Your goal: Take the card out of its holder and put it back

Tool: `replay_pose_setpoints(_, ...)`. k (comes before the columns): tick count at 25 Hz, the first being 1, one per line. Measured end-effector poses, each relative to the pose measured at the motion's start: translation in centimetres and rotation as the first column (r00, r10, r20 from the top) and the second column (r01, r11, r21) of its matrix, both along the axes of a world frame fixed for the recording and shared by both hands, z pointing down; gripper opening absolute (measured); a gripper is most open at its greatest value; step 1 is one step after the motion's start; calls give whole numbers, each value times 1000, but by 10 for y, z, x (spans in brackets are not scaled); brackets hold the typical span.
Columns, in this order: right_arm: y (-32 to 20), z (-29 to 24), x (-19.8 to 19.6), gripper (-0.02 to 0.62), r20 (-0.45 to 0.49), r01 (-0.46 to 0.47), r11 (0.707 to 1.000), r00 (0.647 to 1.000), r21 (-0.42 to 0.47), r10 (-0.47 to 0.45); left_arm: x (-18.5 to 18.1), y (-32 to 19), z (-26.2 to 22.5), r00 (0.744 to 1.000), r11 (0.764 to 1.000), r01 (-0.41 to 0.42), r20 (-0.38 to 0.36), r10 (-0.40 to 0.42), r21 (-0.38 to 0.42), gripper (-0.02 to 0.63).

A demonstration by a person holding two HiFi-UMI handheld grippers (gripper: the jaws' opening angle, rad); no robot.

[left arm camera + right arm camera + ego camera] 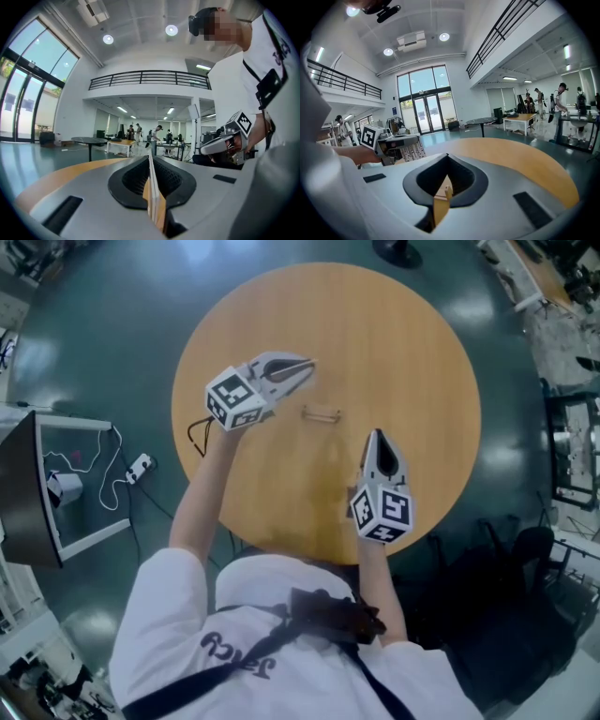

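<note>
The small card holder (322, 413) sits near the middle of the round wooden table (403, 343). My left gripper (307, 365) hovers up and to the left of it, jaws pointing right. In the left gripper view its jaws (150, 158) are shut on a thin card (151, 192), seen edge-on as a pale strip between the black pads. My right gripper (375, 434) is to the right of the holder and nearer to me, pointing away from me. Its jaws (447, 155) are shut with nothing in them, and only table wood shows through the gap behind the tips.
A black cable (197, 432) hangs over the table's left edge. A power strip (139, 465) and a dark box (23, 488) are on the floor at the left, with dark chairs (525, 549) at the lower right. Several people stand at far tables (140, 133).
</note>
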State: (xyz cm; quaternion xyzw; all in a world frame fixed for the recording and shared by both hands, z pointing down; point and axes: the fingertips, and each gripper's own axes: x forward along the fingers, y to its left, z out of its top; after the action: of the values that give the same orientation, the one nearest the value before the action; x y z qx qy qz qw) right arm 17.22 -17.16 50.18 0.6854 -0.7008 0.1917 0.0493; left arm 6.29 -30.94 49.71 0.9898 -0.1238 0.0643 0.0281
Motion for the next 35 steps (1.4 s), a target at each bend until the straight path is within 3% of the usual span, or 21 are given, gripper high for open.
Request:
replay_pose_setpoints(6, -2, 6, 1, 9, 56, -11, 1000, 998, -18, 12, 31, 27, 4, 973, 973, -232, 7, 232, 3, 26)
replay_pose_setpoints(12, -2, 11, -3, 9, 96, -1, 999, 995, -36, 5, 54, 48, 9, 937, 938, -348, 13, 348, -2, 26)
replay_pose_setpoints(19, -4, 14, -7, 9, 82, 1, 999, 997, -46, 2, 59, 55, 21, 917, 917, -397, 18, 398, -29, 26)
replay_pose_setpoints(35, -2, 24, -3, 9, 111, -5, 996, 994, -84, 15, 66, 59, 40, 918, 917, -396, 7, 397, -45, 26)
